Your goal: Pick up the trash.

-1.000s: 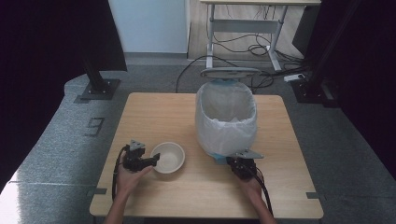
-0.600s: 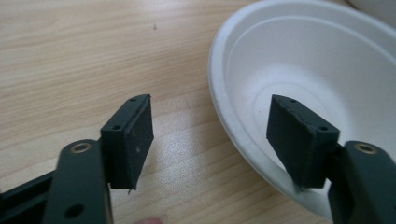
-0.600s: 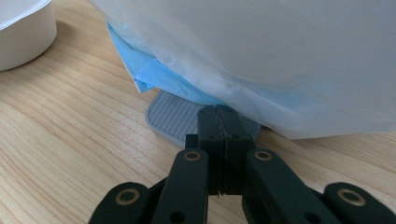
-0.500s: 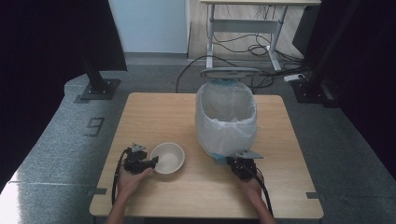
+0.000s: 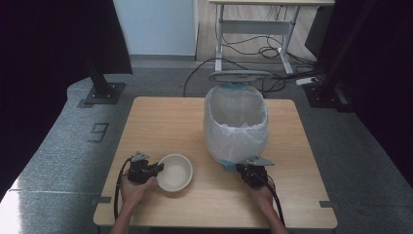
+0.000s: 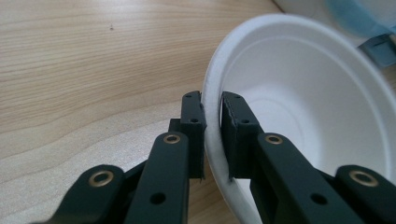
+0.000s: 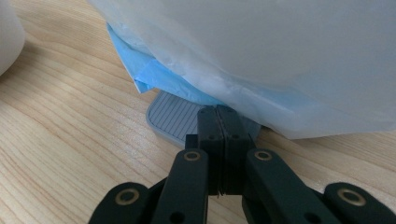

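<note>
Left hand-held gripper (image 6: 212, 105), jaws just closed, pinches the white bowl's (image 6: 299, 102) rim on the desk (image 5: 160, 122). Right hand-held gripper (image 7: 223, 114), shut empty, rests on the bin's grey pedal (image 7: 170, 116), hidden in the high view.

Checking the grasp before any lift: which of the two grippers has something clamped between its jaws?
The left gripper: its jaws pinch the rim of the white bowl. The right gripper is shut with nothing between its jaws, resting on the bin's grey pedal.
</note>
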The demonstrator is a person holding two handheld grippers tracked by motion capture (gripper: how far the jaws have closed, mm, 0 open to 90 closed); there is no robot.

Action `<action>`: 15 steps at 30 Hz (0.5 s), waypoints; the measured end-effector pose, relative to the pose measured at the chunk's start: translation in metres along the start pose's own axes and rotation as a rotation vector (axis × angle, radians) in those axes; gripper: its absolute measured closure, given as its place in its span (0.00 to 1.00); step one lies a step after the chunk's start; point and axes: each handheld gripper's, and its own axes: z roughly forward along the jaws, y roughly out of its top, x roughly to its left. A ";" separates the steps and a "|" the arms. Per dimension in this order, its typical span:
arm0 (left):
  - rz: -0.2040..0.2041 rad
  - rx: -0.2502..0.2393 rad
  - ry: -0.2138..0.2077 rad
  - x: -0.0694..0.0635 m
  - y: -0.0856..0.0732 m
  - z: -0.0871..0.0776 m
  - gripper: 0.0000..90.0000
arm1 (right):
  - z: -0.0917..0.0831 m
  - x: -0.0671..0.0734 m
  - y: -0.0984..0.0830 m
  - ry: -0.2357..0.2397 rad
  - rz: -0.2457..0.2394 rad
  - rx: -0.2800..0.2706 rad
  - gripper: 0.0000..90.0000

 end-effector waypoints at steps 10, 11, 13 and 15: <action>-0.031 -0.119 -0.064 0.002 0.005 -0.024 0.93 | 0.000 -0.001 0.000 0.004 0.001 0.000 0.98; -0.032 -0.128 -0.066 0.002 0.005 -0.026 0.93 | 0.000 -0.001 0.000 0.005 0.002 0.000 0.98; -0.036 -0.144 -0.073 0.002 0.006 -0.031 0.93 | 0.000 -0.001 0.000 0.007 0.003 0.000 0.98; -0.040 -0.160 -0.080 0.003 0.007 -0.035 0.93 | 0.000 -0.001 0.000 0.007 0.003 0.000 0.98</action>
